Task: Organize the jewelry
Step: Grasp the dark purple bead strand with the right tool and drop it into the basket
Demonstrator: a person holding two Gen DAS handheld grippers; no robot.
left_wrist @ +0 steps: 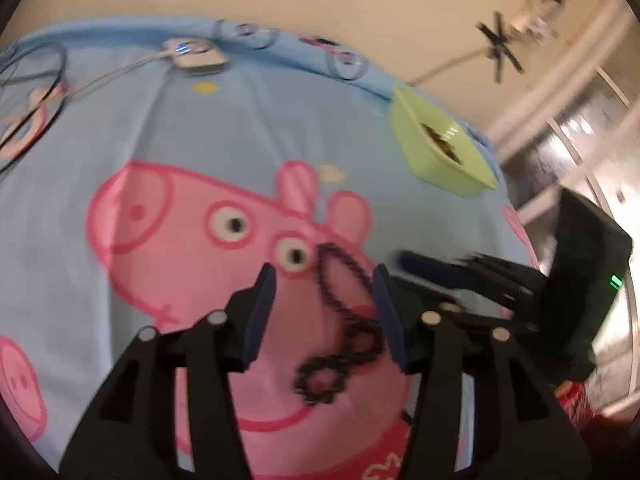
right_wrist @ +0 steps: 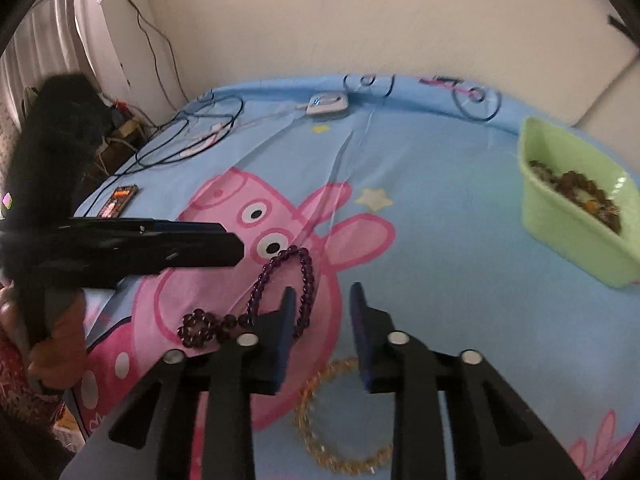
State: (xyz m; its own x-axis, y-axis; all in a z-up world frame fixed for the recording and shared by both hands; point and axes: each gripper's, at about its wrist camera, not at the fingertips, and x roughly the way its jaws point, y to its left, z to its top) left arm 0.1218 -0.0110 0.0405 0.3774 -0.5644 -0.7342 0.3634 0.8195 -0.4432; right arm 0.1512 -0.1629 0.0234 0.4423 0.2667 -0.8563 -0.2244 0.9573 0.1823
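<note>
A dark purple bead necklace (left_wrist: pixel 340 320) lies twisted on the pink pig print of the blue bedsheet (left_wrist: pixel 200 128). My left gripper (left_wrist: pixel 326 280) is open just above it, jaws either side of the beads. In the right wrist view the necklace (right_wrist: pixel 280 292) lies left of my open, empty right gripper (right_wrist: pixel 322 300). A golden bead bracelet (right_wrist: pixel 340 412) lies on the sheet under the right gripper. A green tub (right_wrist: pixel 576 208) holding several bead pieces stands at the right; it also shows in the left wrist view (left_wrist: pixel 436 148).
A white charger with cable (right_wrist: pixel 326 104) lies at the sheet's far edge. Black cables (right_wrist: pixel 188 136) and a small dark device (right_wrist: pixel 120 200) lie at the left. The left gripper (right_wrist: pixel 160 244) reaches in from the left. A beige wall (right_wrist: pixel 360 20) stands behind.
</note>
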